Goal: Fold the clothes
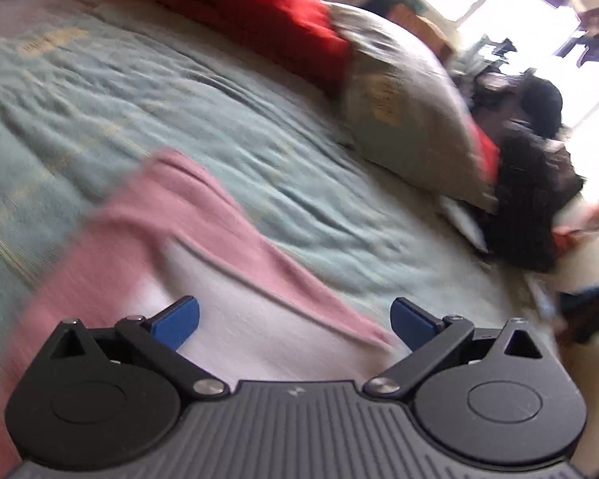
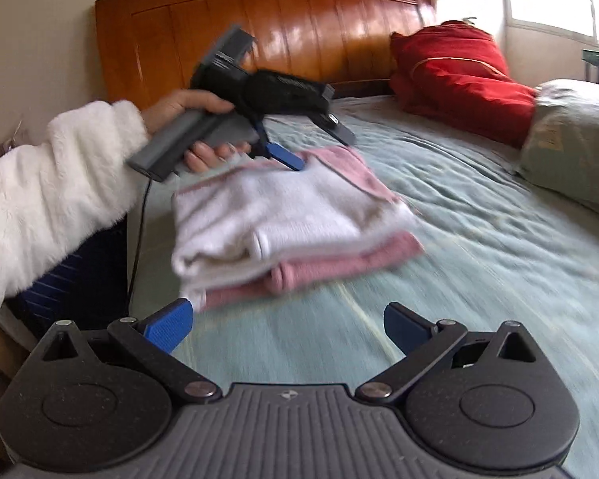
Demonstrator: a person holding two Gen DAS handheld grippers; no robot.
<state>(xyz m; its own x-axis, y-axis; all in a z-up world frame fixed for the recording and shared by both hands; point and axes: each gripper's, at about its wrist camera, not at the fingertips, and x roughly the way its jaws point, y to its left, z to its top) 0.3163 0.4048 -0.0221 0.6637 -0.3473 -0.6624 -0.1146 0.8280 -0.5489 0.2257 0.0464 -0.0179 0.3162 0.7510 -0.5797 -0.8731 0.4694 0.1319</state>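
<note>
A pink and white garment (image 2: 283, 223) lies folded in a thick bundle on the pale green bedspread (image 2: 479, 247). My right gripper (image 2: 287, 329) hovers open just in front of the bundle's near edge, holding nothing. The left gripper (image 2: 315, 147), held by a hand in a fluffy white sleeve (image 2: 48, 195), hangs over the bundle's far side. In the left wrist view my left gripper (image 1: 295, 323) is open above the same pink and white garment (image 1: 203, 231), with nothing between its blue fingers (image 1: 177, 321). The left view is blurred by motion.
A red quilt (image 2: 459, 76) and a grey-green pillow (image 2: 575, 143) lie at the head of the bed by the wooden headboard (image 2: 259, 36). Dark clothes (image 1: 531, 183) are heaped past the pillow (image 1: 403, 111). A black cable (image 2: 139, 235) hangs at the bed's left edge.
</note>
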